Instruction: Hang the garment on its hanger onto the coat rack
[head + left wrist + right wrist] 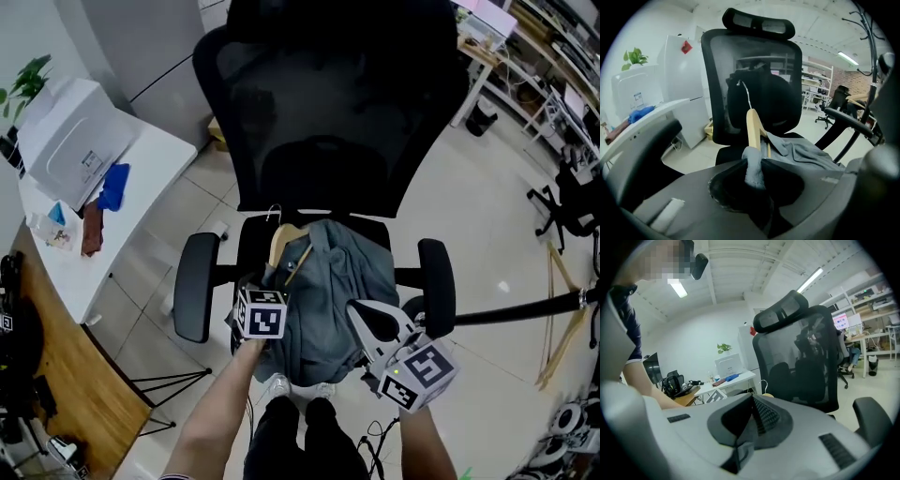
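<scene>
grey garment point(328, 281) heaped on the seat of a black mesh office chair point(319, 103), seen from above. pale wooden hanger point(281, 246) tucked in at its upper left edge, with the thin metal hook pointing toward the backrest.

in the left gripper view, left gripper point(754, 164) clamped on a bunched fold of the grey cloth, with the hanger rising just behind the pinch and the rest of the garment spread out to the right.

in the right gripper view, right gripper point(753, 401) with ribbed pads pressed together, aimed toward the chair back. from above, hovering at the garment's right edge, near the right armrest.

black coat rack point(868, 33) standing off to the right beyond the chair, well apart from the garment. white desk point(141, 178) to the left of the chair, with a blue cloth point(113, 186) lying on it.
</scene>
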A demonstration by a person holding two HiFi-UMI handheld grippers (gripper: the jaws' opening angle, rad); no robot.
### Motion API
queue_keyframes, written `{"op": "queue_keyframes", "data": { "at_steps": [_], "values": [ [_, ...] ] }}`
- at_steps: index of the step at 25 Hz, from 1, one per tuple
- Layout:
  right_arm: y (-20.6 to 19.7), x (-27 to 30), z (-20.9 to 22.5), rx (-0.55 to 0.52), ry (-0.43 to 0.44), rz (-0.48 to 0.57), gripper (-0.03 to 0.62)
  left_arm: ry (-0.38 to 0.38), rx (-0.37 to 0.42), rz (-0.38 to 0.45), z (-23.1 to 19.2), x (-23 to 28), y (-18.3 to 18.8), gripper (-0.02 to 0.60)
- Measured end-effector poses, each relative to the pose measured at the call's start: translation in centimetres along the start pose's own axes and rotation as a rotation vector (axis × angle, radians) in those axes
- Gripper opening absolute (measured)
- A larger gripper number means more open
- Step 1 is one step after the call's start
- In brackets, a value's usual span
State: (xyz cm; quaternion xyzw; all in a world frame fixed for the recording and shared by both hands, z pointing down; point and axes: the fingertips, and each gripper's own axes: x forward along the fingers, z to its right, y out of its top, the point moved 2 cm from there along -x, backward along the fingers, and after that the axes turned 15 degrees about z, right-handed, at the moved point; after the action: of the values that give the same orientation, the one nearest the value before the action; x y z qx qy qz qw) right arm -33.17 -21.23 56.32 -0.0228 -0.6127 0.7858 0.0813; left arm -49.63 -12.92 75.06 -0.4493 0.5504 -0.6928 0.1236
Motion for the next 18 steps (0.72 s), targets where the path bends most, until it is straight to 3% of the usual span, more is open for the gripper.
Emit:
{"op": "queue_keyframes", "data": {
  "at_steps": [5,18],
  "values": [
    [3.8,-1.3,-1.0,-0.033,0.007,0.055,0.002,-0.070,0.055,0.030,2.1,-2.8,3.7,0.078],
    [11.9,-5.4,-3.7,-0.147,0.029,0.190,0.002,-0.219,0.227,0.206,5.7,-12.3,15.6,0.075]
  ]
}}
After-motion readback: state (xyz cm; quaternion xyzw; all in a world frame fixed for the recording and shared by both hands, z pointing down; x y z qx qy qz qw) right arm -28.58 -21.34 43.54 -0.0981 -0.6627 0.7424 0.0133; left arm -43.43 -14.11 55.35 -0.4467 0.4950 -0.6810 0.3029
